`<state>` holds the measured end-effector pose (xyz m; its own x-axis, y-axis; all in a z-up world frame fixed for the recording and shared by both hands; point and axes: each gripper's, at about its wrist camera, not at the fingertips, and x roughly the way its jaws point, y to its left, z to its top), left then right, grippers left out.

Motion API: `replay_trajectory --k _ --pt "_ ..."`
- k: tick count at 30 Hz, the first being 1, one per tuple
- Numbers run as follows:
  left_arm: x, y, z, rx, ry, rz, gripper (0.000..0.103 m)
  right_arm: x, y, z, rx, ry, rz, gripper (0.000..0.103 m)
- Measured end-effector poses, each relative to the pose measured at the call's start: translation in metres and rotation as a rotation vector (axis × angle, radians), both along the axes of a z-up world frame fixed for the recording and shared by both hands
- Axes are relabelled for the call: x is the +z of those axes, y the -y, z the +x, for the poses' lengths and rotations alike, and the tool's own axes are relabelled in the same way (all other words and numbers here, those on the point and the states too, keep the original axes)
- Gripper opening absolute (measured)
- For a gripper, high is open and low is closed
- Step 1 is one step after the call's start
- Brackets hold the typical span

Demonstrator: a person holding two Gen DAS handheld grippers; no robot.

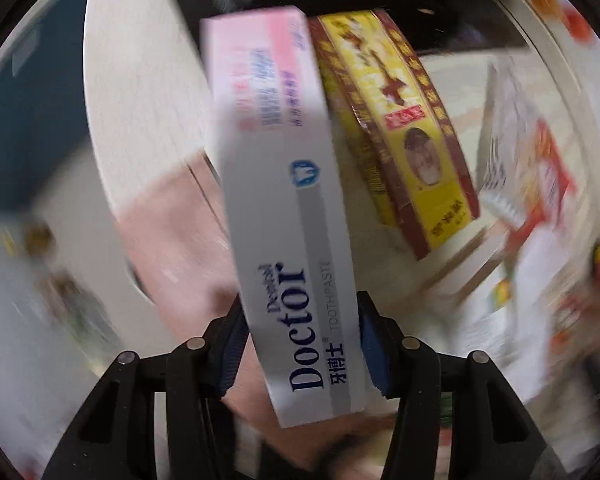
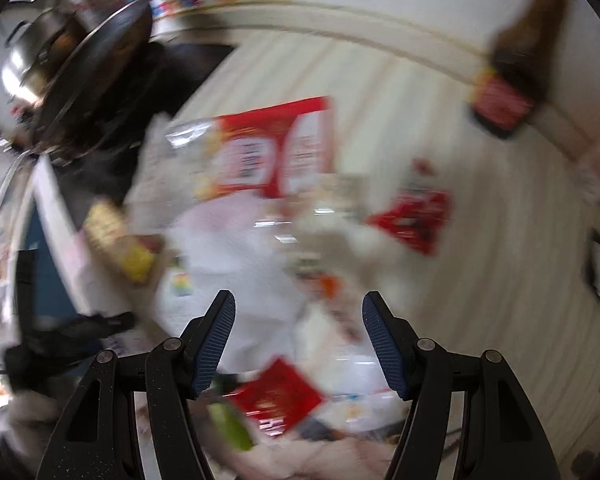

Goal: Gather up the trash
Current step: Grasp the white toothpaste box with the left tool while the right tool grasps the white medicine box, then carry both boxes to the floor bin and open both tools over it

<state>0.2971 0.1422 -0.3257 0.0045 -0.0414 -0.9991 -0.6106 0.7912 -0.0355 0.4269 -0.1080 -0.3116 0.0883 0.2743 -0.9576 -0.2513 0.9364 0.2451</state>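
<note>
Glossy cardboard toothpaste box (image 1: 288, 216)

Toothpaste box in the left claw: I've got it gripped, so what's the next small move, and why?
Probably carry the toothpaste box away to wherever trash is going. The left claw is shut on its lower end. The yellow box lies close alongside, so lift clear of it first. The right claw is open and empty above the wrappers; its frame is blurred, so hold it steady.

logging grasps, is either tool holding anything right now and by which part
The left tool clamps the toothpaste box across its long sides near the end printed "Doctor". The right tool is open and holds nothing.
</note>
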Motion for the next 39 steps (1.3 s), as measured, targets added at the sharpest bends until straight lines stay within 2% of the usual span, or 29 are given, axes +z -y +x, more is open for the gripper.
replay_trajectory --k 2,6,8,10,12,13,14,15,16,18,19,21,22,23,24,26,29,31,35,36,38,39 --pt "0.004 0.008 -0.009 -0.102 -0.016 0.068 0.046 0.001 -0.019 0.003 0.051 -0.064 0.083 0.068" --pt "0.005 0.002 -0.034 -0.088 -0.020 0.058 0.044 -0.021 -0.059 0.003 0.142 -0.258 0.247 0.068" --pt "0.001 -0.001 -0.044 -0.061 -0.029 0.031 0.043 -0.047 -0.072 0.002 0.151 -0.359 0.267 0.068" --pt "-0.003 0.001 -0.045 -0.063 -0.021 0.039 0.043 -0.066 -0.077 0.007 0.148 -0.391 0.231 0.068" --pt "-0.001 0.002 -0.043 -0.076 -0.023 0.046 0.043 -0.070 -0.081 0.015 0.167 -0.305 0.139 0.067" --pt "0.000 0.003 -0.044 -0.080 -0.023 0.049 0.043 -0.064 -0.083 0.017 0.198 -0.233 0.106 0.067" --pt "0.001 0.004 -0.044 -0.081 -0.025 0.049 0.043 -0.056 -0.088 0.019 0.238 -0.139 0.012 0.067" --pt "-0.007 0.005 -0.028 -0.081 -0.025 0.047 0.043 -0.048 -0.094 0.018 0.285 -0.058 -0.055 0.067" --pt "-0.006 0.005 -0.025 -0.080 -0.025 0.046 0.043 -0.043 -0.100 0.015 0.334 -0.035 -0.041 0.067" --pt "-0.006 0.008 -0.021 -0.082 -0.024 0.048 0.046 -0.040 -0.111 0.009 0.426 -0.054 0.003 0.067" --pt "-0.010 0.007 -0.021 -0.080 -0.025 0.050 0.052 -0.040 -0.116 0.005 0.470 -0.050 -0.002 0.067" --pt "-0.013 0.002 -0.021 -0.076 -0.034 0.070 0.064 -0.044 -0.131 -0.008 0.580 -0.029 -0.055 0.068" --pt "-0.015 -0.002 -0.022 -0.073 -0.033 0.067 0.065 -0.050 -0.136 -0.012 0.616 -0.024 -0.085 0.068" --pt "-0.016 -0.005 -0.023 -0.068 -0.027 0.050 0.065 -0.058 -0.141 -0.015 0.650 -0.026 -0.114 0.068" --pt "-0.017 -0.009 -0.025 -0.069 -0.017 0.040 0.060 -0.061 -0.140 -0.021 0.666 -0.030 -0.135 0.072" --pt "-0.014 -0.009 -0.026 -0.082 -0.001 0.049 0.045 -0.060 -0.144 -0.027 0.698 0.030 -0.174 0.076" --pt "-0.014 -0.005 -0.027 -0.093 -0.002 0.053 0.043 -0.068 -0.144 -0.024 0.688 0.040 -0.244 0.077" --pt "-0.013 -0.004 -0.028 -0.096 -0.002 0.062 0.043 -0.068 -0.146 -0.018 0.671 0.044 -0.243 0.077" --pt "-0.007 -0.003 -0.036 -0.098 0.016 0.089 0.043 -0.066 -0.144 -0.014 0.634 0.054 -0.223 0.070" --pt "-0.004 -0.001 -0.037 -0.098 0.020 0.097 0.043 -0.062 -0.142 -0.011 0.625 0.062 -0.207 0.059" --pt "0.002 0.000 -0.042 -0.098 0.028 0.114 0.043 -0.054 -0.145 -0.015 0.606 0.059 -0.165 0.046" --pt "0.003 -0.001 -0.044 -0.099 0.031 0.115 0.043 -0.049 -0.144 -0.014 0.600 0.064 -0.161 0.043"
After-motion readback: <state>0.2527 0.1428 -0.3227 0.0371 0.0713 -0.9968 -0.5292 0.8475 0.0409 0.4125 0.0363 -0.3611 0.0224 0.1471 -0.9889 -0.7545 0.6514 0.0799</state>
